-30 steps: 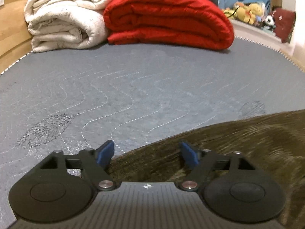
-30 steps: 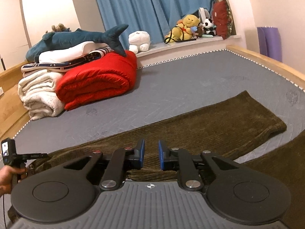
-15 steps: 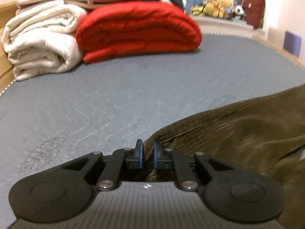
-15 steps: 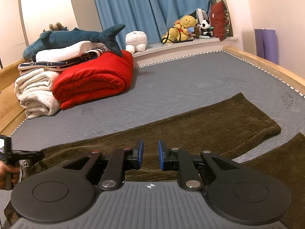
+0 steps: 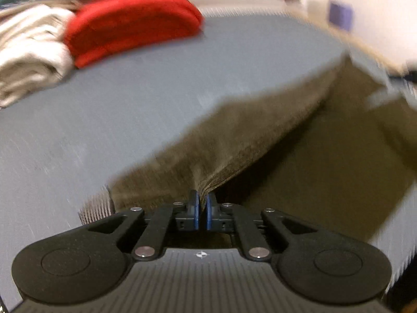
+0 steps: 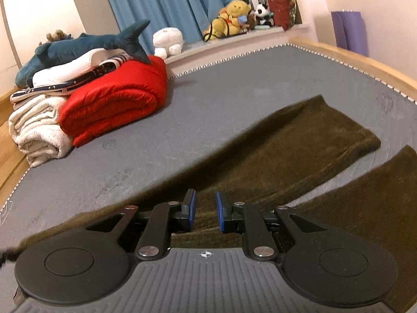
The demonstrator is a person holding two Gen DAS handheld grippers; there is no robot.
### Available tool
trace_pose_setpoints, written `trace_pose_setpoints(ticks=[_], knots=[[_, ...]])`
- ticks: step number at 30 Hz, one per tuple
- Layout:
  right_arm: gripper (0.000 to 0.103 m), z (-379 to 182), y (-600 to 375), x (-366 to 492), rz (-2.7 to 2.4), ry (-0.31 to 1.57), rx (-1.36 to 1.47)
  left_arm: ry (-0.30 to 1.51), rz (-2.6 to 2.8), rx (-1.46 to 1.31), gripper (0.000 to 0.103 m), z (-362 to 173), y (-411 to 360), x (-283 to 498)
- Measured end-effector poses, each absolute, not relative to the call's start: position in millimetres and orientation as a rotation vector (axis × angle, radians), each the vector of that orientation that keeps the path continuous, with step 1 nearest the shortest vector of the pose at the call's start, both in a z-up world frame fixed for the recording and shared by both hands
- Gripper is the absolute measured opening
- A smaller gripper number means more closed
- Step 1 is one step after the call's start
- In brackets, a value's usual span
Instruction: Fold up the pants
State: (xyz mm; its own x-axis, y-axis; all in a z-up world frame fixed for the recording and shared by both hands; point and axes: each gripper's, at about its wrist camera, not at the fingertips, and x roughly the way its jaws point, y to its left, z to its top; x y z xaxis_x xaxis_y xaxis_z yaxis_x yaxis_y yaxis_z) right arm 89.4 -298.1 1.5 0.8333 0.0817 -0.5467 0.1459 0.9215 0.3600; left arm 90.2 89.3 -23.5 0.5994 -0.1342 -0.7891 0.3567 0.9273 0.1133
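Note:
Dark olive corduroy pants (image 6: pixel 299 140) lie across the grey mattress (image 6: pixel 234 91), one leg stretched toward the right and the other leg (image 6: pixel 365 195) nearer. My left gripper (image 5: pixel 202 203) is shut on an edge of the pants (image 5: pixel 247 135), and the cloth rises from its pads in a lifted, folded sheet; this view is blurred by motion. My right gripper (image 6: pixel 206 208) is shut on the pants near the waist, a thick bunch of corduroy filling the narrow gap between its blue pads.
A rolled red blanket (image 6: pixel 114 99) and a white blanket (image 6: pixel 39 130) are stacked at the back left, with a plush shark (image 6: pixel 86 44) on top. The wooden bed frame (image 6: pixel 351 54) runs along the right. Stuffed toys (image 6: pixel 234 15) sit on the windowsill.
My left gripper closed on the pants' edge, then swung up and to the right, lifting the cloth. The hand at the lower left of the right wrist view is gone. The right gripper stayed put.

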Motion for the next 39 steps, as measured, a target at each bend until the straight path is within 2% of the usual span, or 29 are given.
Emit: trace_pose_setpoints(ticks=[3,4,5,8,11,12,14,18,21,23,24,25,26,28,32,39], knots=[[0.018,-2,-295,90,-0.033,0.604,0.397,0.919,-0.263,0.197,0.009,-32,98,91],[0.018,-3,-295,91,-0.035,0.608,0.395,0.909,-0.261,0.117,0.019,-26,107,93],[0.019,-4,-295,91,-0.037,0.612,0.396,0.899,-0.277,0.001,0.035,-18,118,95],[0.025,-6,-296,92,-0.044,0.619,0.409,0.941,-0.349,-0.224,0.037,-17,137,103],[0.030,-8,-298,92,-0.047,0.628,0.416,1.118,-0.401,-0.263,0.037,-45,122,111],[0.032,-9,-300,92,-0.047,0.630,0.417,1.155,-0.397,-0.244,0.039,-53,116,114],[0.033,-10,-301,92,-0.047,0.637,0.416,1.201,-0.337,-0.258,0.052,-67,113,121],[0.037,-10,-301,94,-0.046,0.643,0.422,1.127,-0.229,-0.408,0.057,-66,133,132],[0.039,-11,-300,95,-0.046,0.641,0.421,1.083,-0.150,-0.498,0.056,-64,149,140],[0.040,-12,-299,96,-0.044,0.644,0.416,1.076,-0.101,-0.502,0.052,-65,152,143],[0.040,-13,-298,97,-0.044,0.647,0.413,1.071,-0.083,-0.502,0.046,-66,153,143],[0.040,-14,-299,97,-0.041,0.650,0.410,1.066,-0.074,-0.502,0.033,-66,153,143],[0.040,-15,-298,98,-0.038,0.654,0.407,1.062,-0.075,-0.495,0.025,-64,155,144],[0.040,-16,-297,99,-0.038,0.659,0.399,1.042,-0.078,-0.463,0.018,-58,155,145],[0.040,-17,-297,103,-0.046,0.662,0.406,0.998,-0.122,-0.412,0.012,-40,149,142],[0.040,-16,-293,107,-0.057,0.647,0.405,1.004,-0.235,-0.323,0.009,-28,172,136]])
